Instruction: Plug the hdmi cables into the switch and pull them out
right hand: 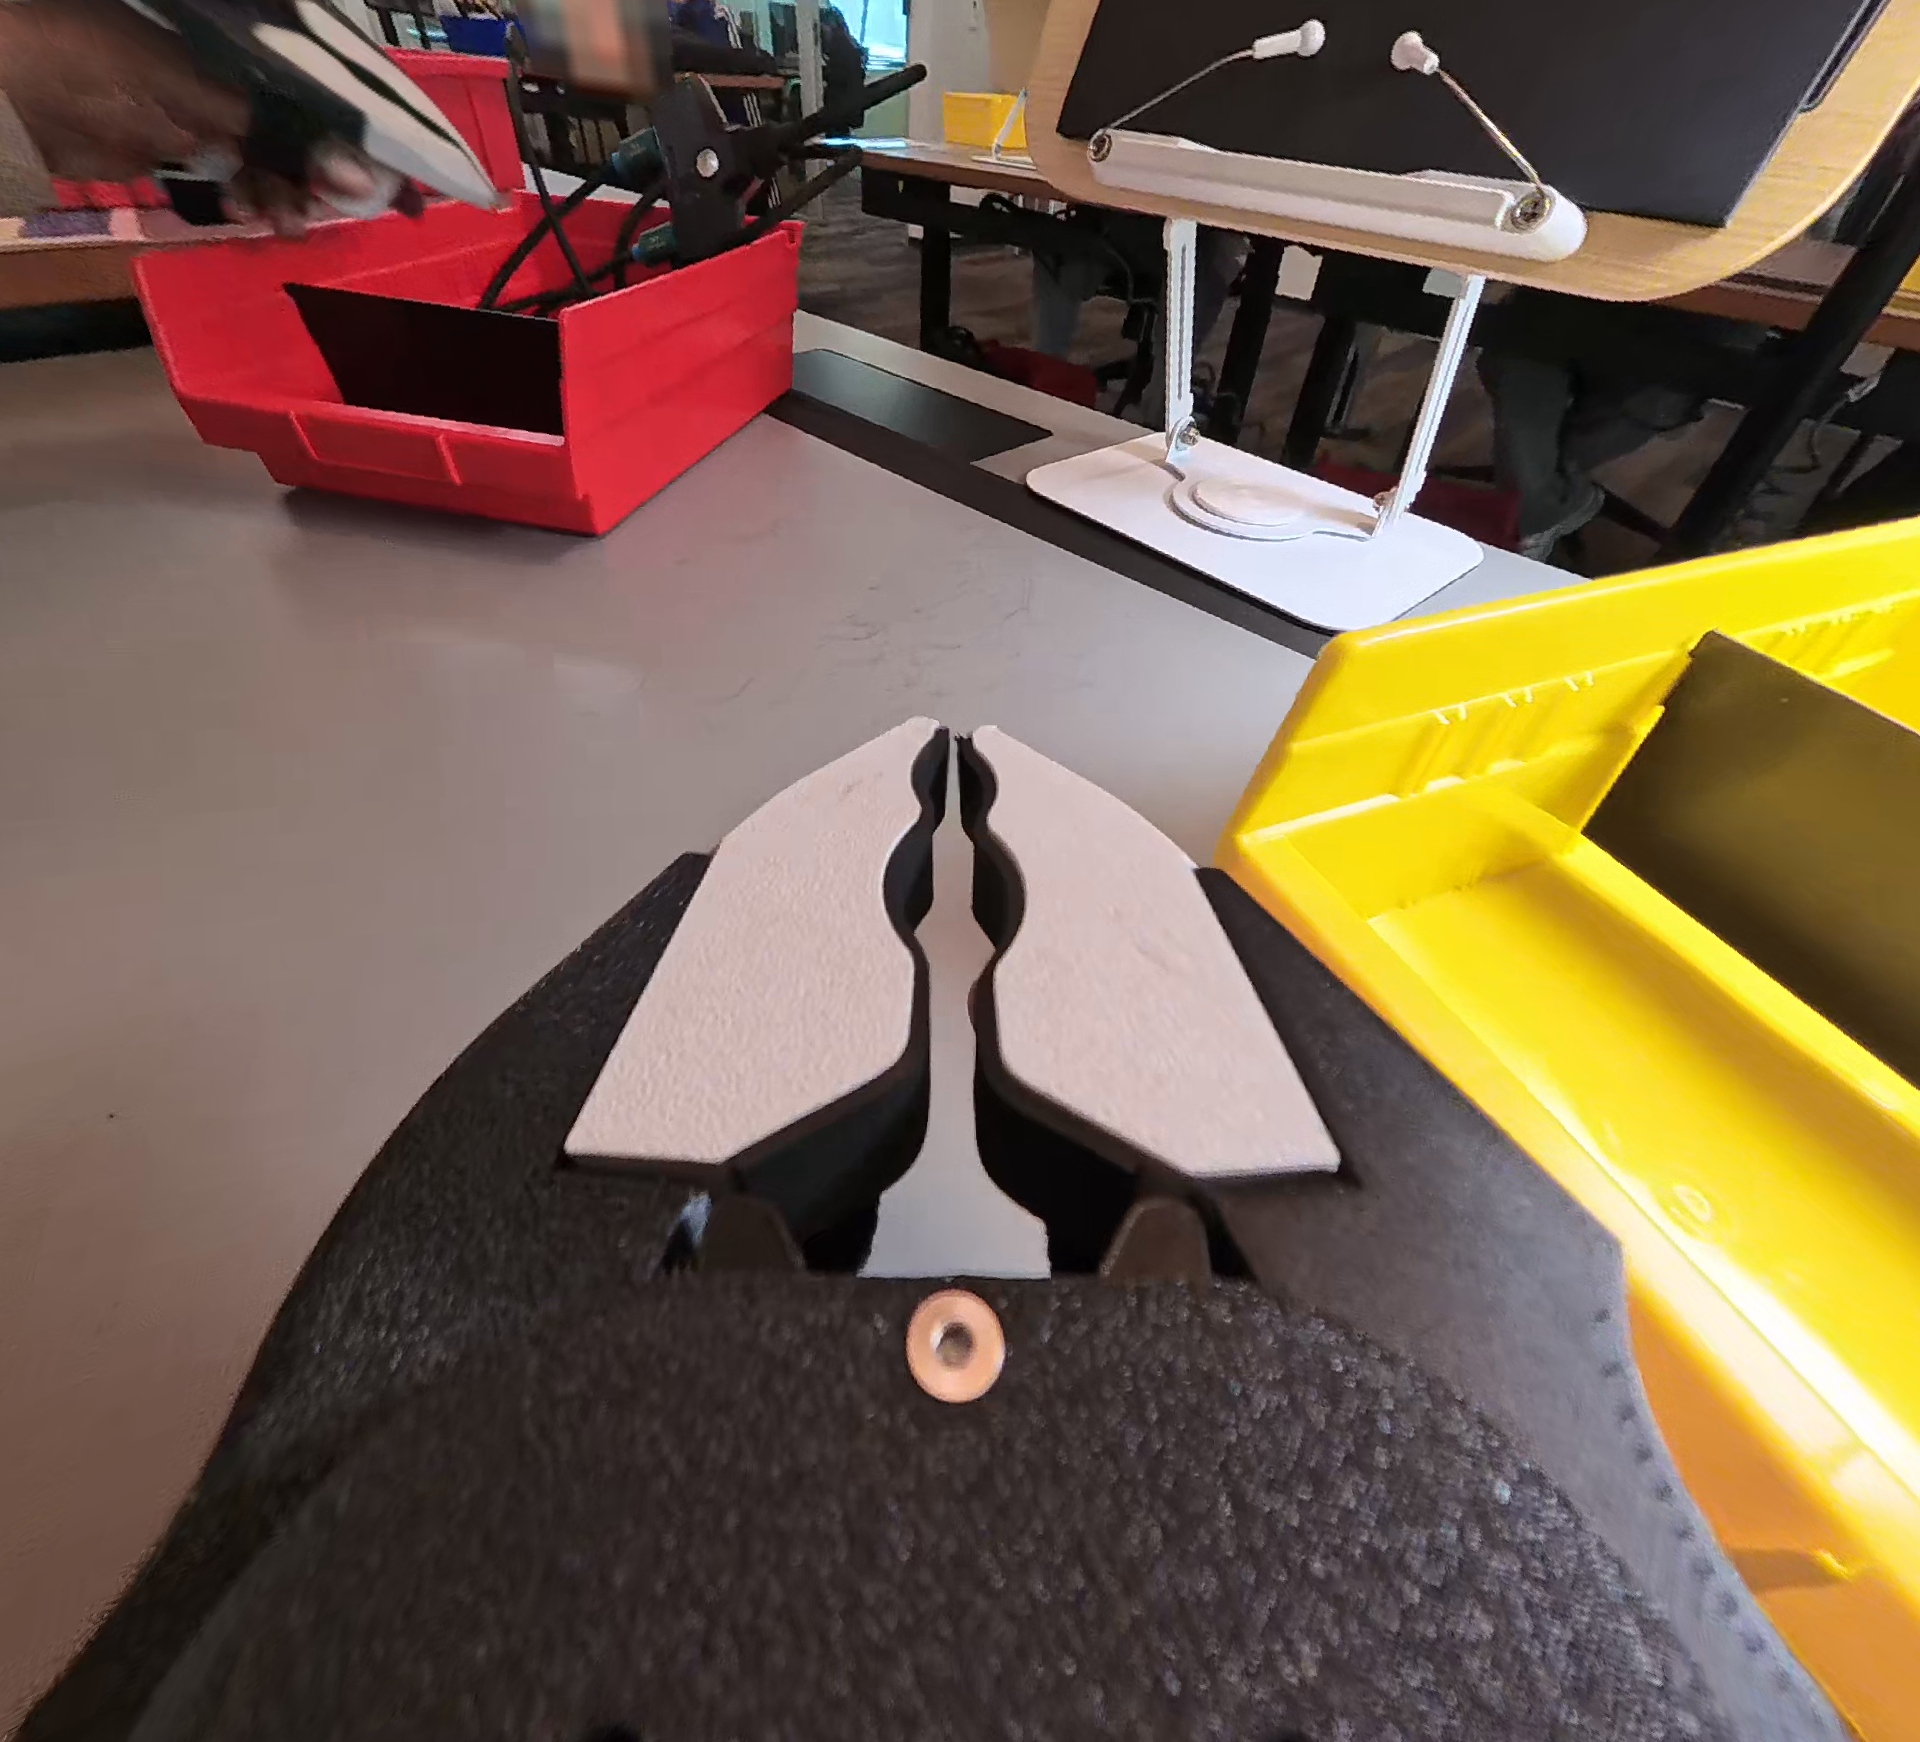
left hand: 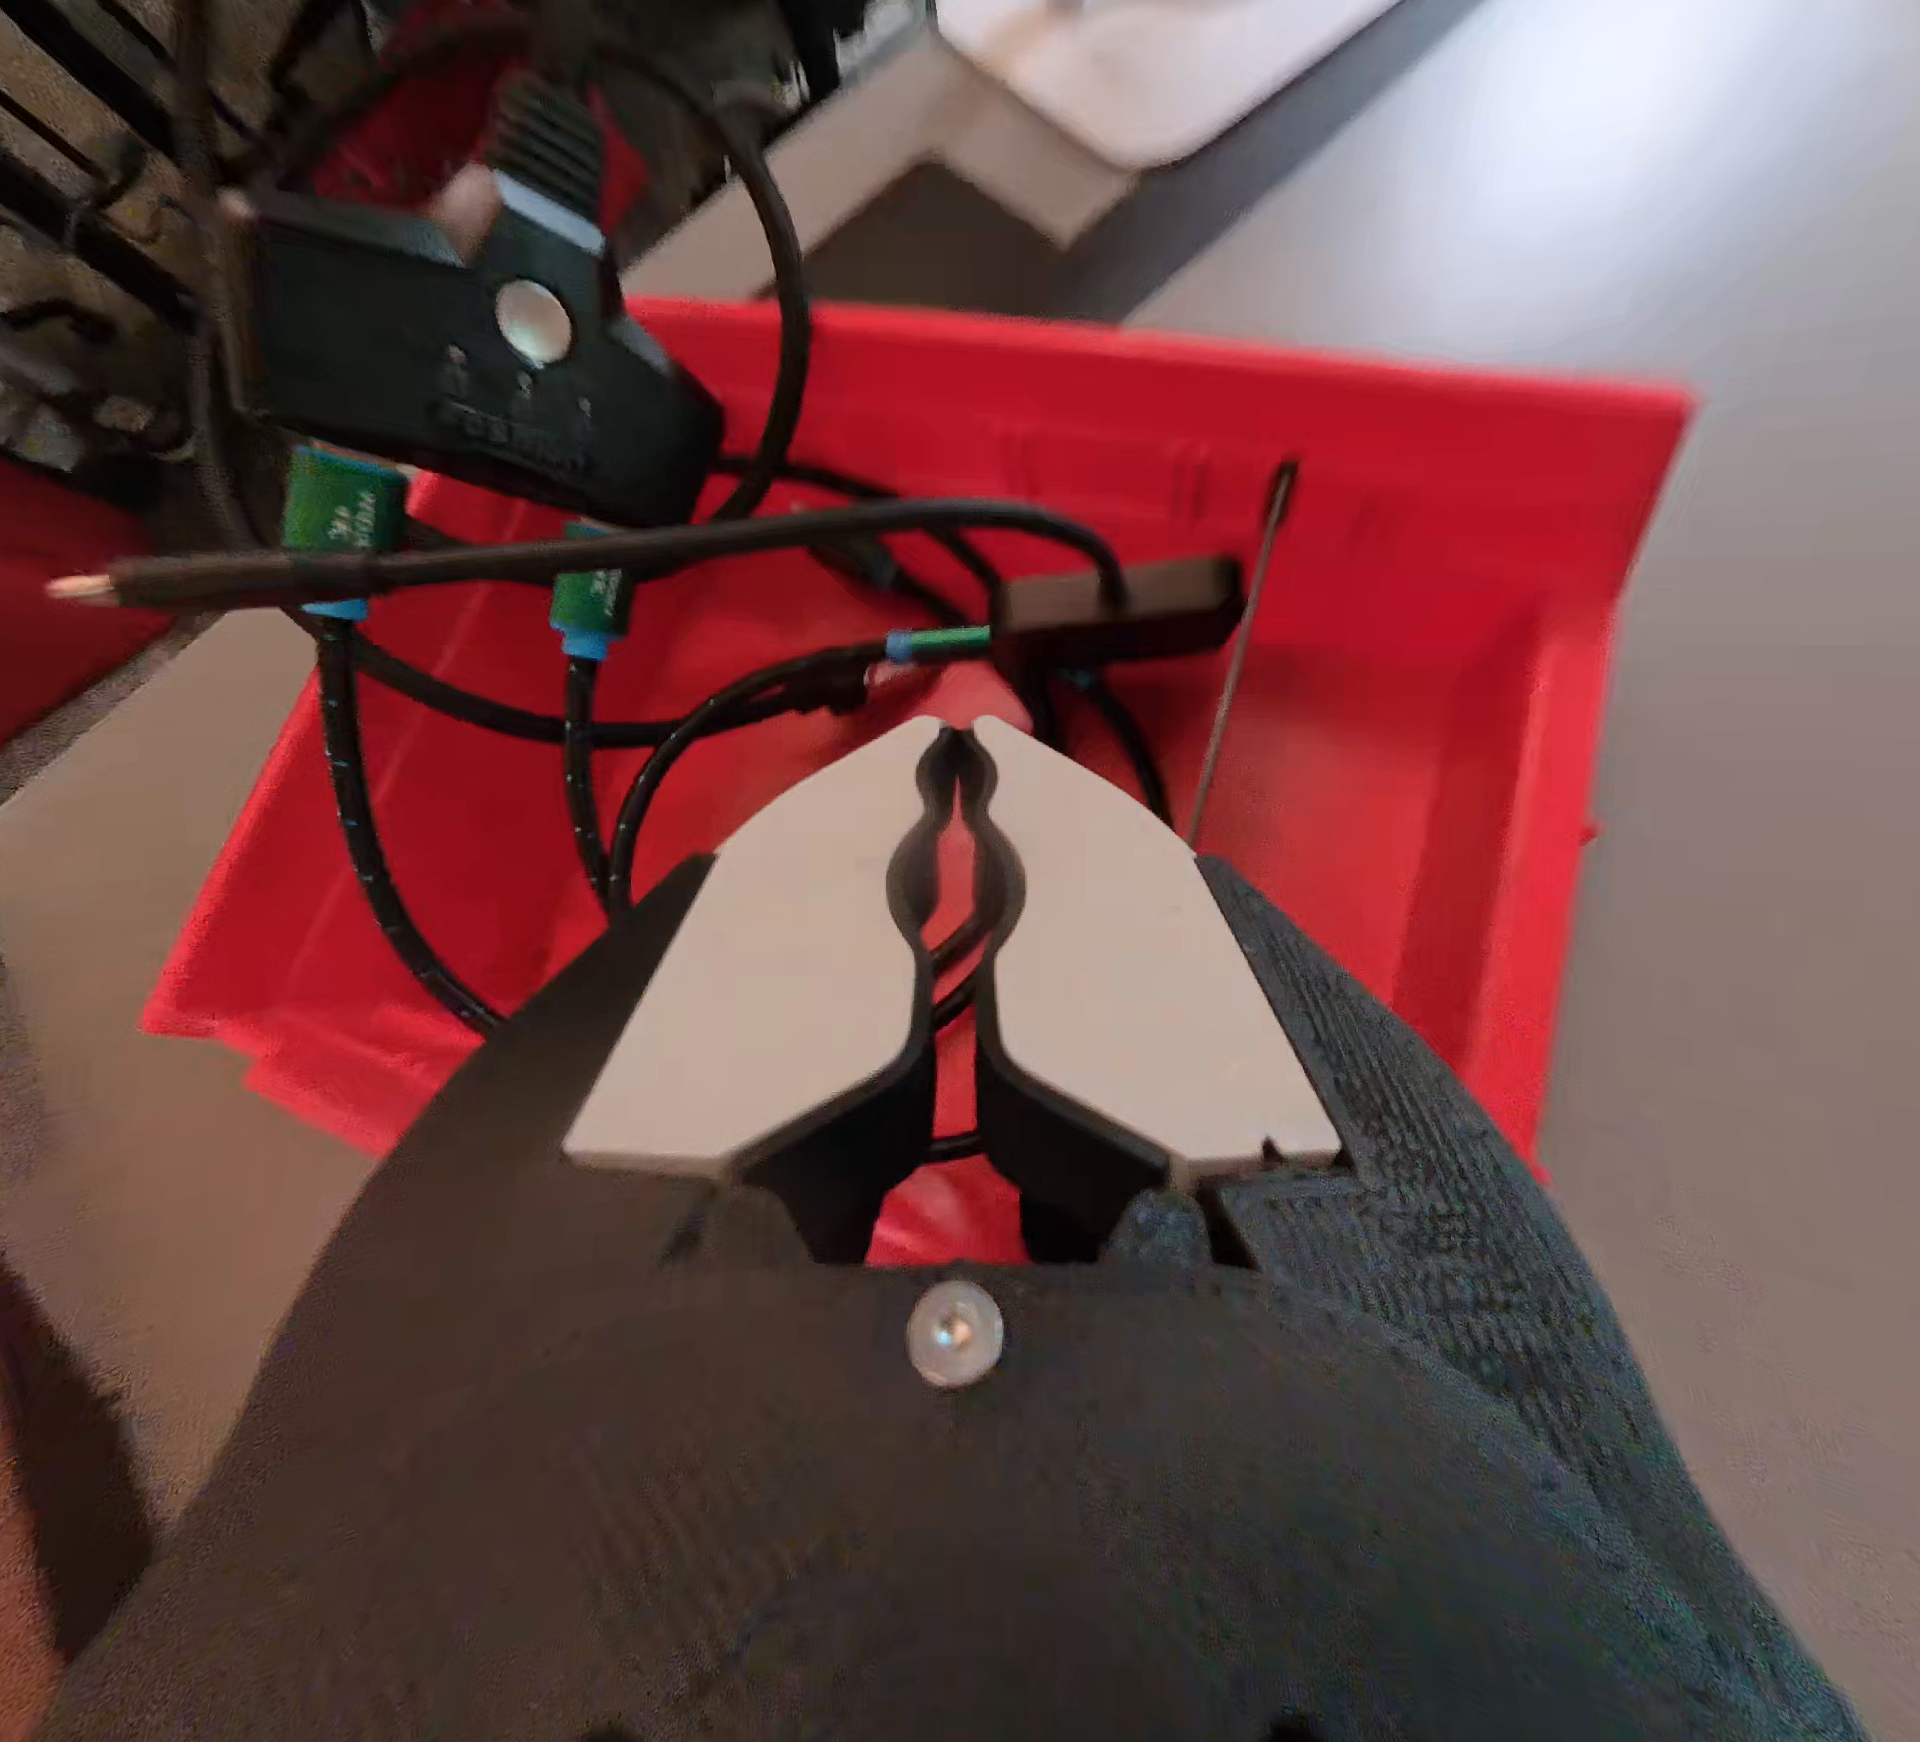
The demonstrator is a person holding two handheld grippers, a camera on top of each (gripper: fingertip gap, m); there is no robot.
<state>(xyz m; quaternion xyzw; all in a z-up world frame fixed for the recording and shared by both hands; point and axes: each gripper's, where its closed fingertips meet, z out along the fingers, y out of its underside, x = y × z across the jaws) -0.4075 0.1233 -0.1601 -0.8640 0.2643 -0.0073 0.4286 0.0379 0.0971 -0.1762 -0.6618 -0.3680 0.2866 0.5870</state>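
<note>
While the left gripper hung over the red bin with its fingers drawn together, nothing showed between the tips. A black cable was visible through the gap farther back, and I could not tell whether it was pinched there or merely lay beneath. The switch, a black box with a round silver button, sat tilted up at the far left of the bin above a tangle of HDMI cables. Two green-shelled plugs hung just under its near edge, and whether they were seated in its ports could not be made out. A thinner lead with a bare plug crossed in front of them, and a second black box lay deeper in the bin with another green plug touching it. The right gripper hovered low over the grey table, well apart from the red bin and just beside a yellow bin, its fingers nearly closed on nothing. The work seemed to be at the fetching stage. Next, one gripper would probably need to steady the switch body while the other took a plug by its shell and lined it up squarely with a port.
</note>
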